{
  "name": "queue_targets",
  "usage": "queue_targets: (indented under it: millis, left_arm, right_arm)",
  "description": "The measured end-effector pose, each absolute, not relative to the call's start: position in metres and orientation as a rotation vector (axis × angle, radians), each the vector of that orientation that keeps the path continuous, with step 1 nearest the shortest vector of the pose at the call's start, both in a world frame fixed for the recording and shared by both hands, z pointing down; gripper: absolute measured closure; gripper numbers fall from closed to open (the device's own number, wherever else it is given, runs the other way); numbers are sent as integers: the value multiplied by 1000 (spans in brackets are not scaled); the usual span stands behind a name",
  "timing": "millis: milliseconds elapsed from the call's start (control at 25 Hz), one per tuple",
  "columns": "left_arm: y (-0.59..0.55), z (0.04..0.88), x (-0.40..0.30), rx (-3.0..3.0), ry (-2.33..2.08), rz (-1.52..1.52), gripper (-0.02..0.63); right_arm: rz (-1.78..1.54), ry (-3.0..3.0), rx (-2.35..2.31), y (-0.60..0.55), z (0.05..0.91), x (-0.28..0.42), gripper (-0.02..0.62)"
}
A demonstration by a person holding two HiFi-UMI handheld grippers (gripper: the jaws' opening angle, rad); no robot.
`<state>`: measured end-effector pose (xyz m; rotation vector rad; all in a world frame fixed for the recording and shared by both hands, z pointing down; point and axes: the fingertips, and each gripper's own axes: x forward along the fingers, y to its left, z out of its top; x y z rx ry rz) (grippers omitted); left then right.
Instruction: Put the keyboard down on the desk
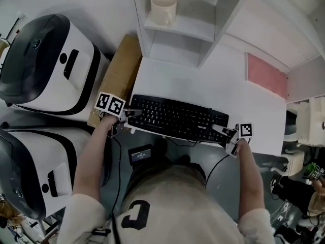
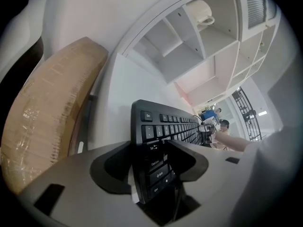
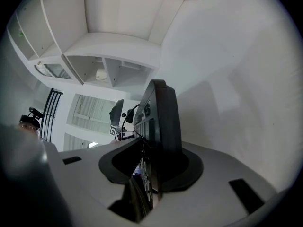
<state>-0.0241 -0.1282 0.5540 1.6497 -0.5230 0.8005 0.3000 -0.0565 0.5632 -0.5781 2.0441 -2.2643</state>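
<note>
A black keyboard point(image 1: 177, 118) lies flat along the front edge of the white desk point(image 1: 203, 80). My left gripper point(image 1: 133, 113) is at its left end. In the left gripper view the keyboard's point(image 2: 165, 126) end sits between the jaws of the left gripper point(image 2: 149, 162), and a thin gap shows beside the left pad. My right gripper point(image 1: 223, 131) is at the right end. In the right gripper view the keyboard point(image 3: 163, 122) stands edge-on, and the right gripper point(image 3: 151, 167) is shut on it, both pads against it.
A white shelf unit with a mug point(image 1: 163, 8) stands at the back of the desk. A pink pad point(image 1: 266, 75) lies at the right. A brown cardboard box point(image 1: 119, 75) flanks the desk's left edge, beside two white-and-black machines point(image 1: 45, 65). A small black device point(image 1: 140, 154) sits below the front edge.
</note>
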Motion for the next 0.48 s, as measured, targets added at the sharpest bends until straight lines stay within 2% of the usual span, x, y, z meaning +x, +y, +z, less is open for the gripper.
queue_targets:
  millis: [480]
  left_arm:
    - [-129, 554, -28, 1619, -542, 758, 371]
  right_arm:
    - [-2331, 1915, -452, -58, 571, 301, 446]
